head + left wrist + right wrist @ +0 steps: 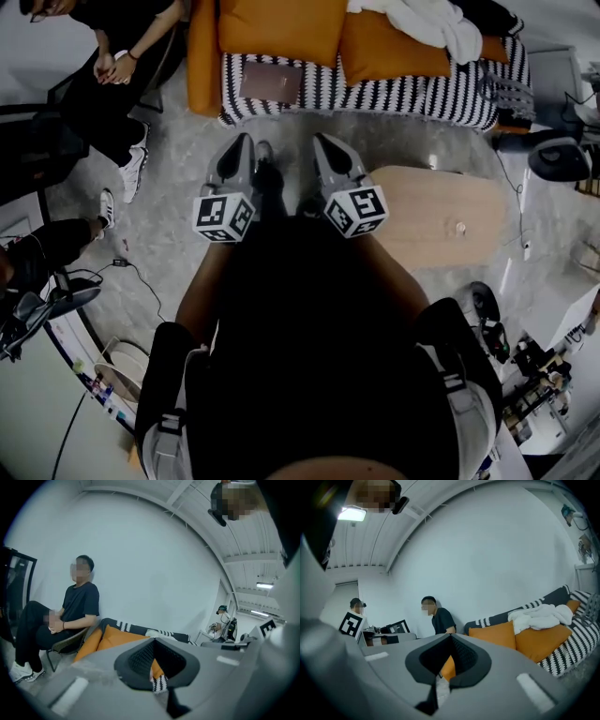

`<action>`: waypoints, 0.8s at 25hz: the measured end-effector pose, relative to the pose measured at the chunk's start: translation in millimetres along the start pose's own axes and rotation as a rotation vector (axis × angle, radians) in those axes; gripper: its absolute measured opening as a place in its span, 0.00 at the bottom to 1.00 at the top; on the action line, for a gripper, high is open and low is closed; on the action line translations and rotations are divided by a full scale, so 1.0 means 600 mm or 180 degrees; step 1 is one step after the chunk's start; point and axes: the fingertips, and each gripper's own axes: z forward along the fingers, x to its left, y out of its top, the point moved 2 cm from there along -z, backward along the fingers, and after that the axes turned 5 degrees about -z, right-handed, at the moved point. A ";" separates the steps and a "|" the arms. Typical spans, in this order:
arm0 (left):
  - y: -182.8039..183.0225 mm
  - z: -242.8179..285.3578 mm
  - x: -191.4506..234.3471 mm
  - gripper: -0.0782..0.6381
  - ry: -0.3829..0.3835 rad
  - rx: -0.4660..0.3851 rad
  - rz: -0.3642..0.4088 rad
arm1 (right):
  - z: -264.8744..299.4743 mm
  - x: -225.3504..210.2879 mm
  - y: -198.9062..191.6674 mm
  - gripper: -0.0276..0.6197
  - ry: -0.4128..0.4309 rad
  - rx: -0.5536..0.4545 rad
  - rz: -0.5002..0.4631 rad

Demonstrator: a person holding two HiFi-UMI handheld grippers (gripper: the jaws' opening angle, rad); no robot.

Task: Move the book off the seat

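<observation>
The book (270, 82) is seen flat on the far-left striped seat (394, 96), and could be shoved, not lifted, while the left gripper (246, 141) and right gripper (322, 141) are kept closed, empty.

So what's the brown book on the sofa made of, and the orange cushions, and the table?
The book probably has a card or leather-like cover: flat brown, no shine. The orange cushions look like soft fabric, puffy and dented. The table looks like pale, smooth wood, though it could be laminate.
</observation>
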 end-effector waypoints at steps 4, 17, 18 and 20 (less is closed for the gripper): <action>0.032 0.037 0.035 0.12 -0.0134 0.0051 0.0021 | 0.046 -0.004 0.006 0.05 -0.0151 0.0010 0.0016; 0.061 0.100 0.142 0.12 -0.0463 0.0315 -0.0083 | 0.163 0.002 -0.017 0.05 -0.0562 0.0019 0.0071; 0.061 0.106 0.149 0.12 -0.0484 0.0334 -0.0080 | 0.172 -0.003 -0.022 0.05 -0.0594 0.0021 0.0094; 0.061 0.121 0.160 0.12 -0.0506 0.0361 -0.0085 | 0.190 -0.016 -0.035 0.05 -0.0652 0.0031 0.0168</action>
